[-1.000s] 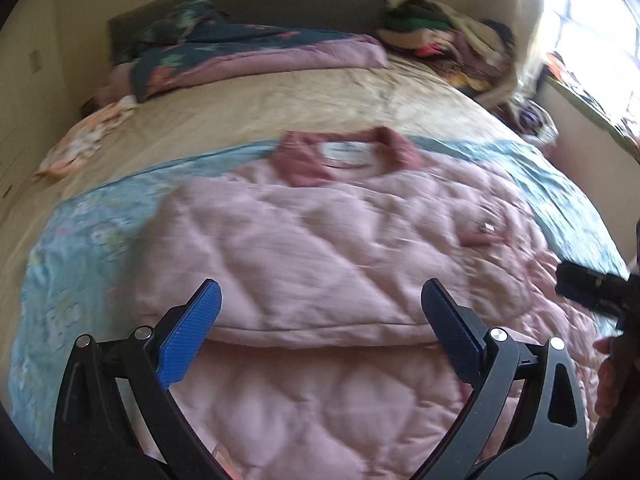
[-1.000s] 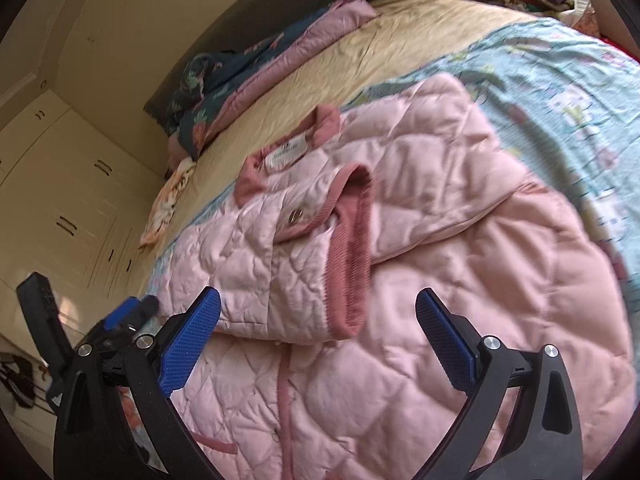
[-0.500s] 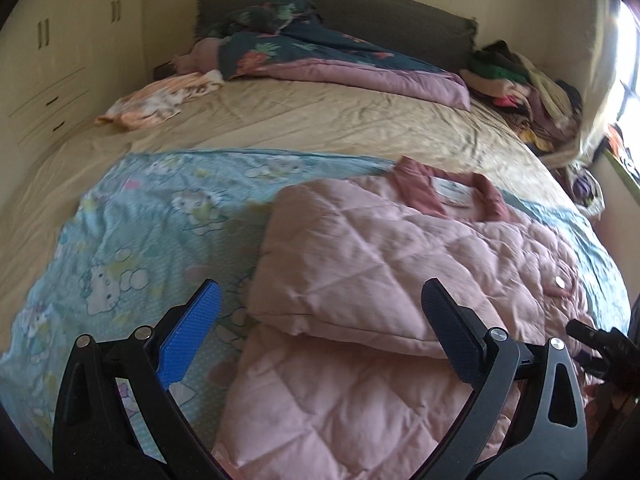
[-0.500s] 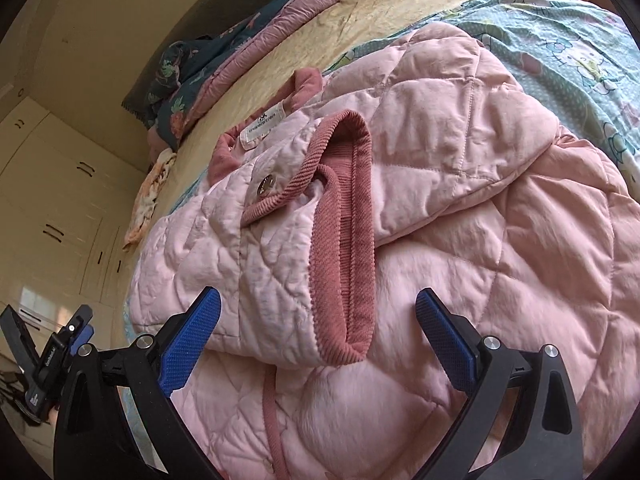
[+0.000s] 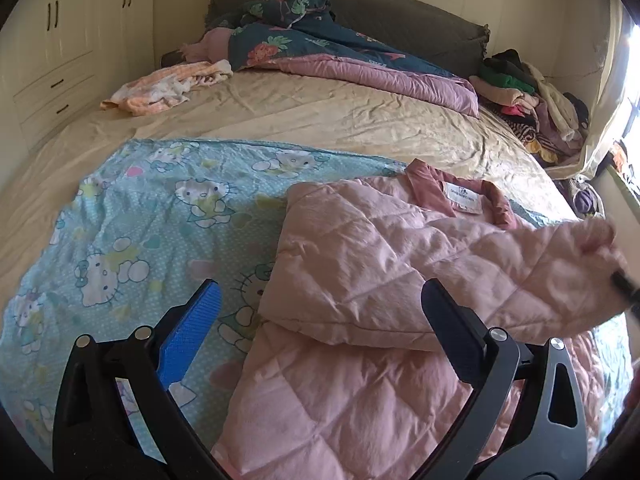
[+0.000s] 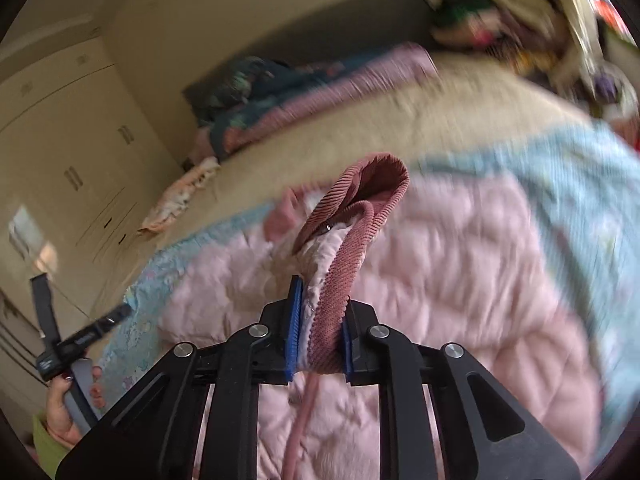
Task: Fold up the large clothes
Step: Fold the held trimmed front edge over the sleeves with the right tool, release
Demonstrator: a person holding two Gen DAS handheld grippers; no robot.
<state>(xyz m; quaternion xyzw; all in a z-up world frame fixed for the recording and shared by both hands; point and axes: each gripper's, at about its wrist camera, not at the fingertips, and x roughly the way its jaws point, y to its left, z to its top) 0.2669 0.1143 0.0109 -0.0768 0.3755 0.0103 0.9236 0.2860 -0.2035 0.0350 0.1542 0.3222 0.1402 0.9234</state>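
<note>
My left gripper (image 5: 320,332) has its jaws wide apart, nothing between them. Under its left jaw is the blue cartoon-print sheet (image 5: 132,232); between and past the jaws lies the pink quilted jacket (image 5: 360,264) on that sheet, one side folded in over the body, collar and label (image 5: 464,196) beyond the right jaw. Further out past both jaws: beige bed sheet (image 5: 320,120), a dark floral duvet (image 5: 312,36) at the headboard, a clothes pile (image 5: 532,96) far right.

My right gripper (image 6: 319,340) is clamped on the jacket's ribbed cuff (image 6: 352,232). The cuff runs up from between the pads and stands above them, the sleeve lifted off the jacket body, which spreads under and on both sides of the jaws. Left of the jaws I see a hand (image 6: 66,412) holding the left gripper's handle. Right-wrist view is motion-blurred.
</note>
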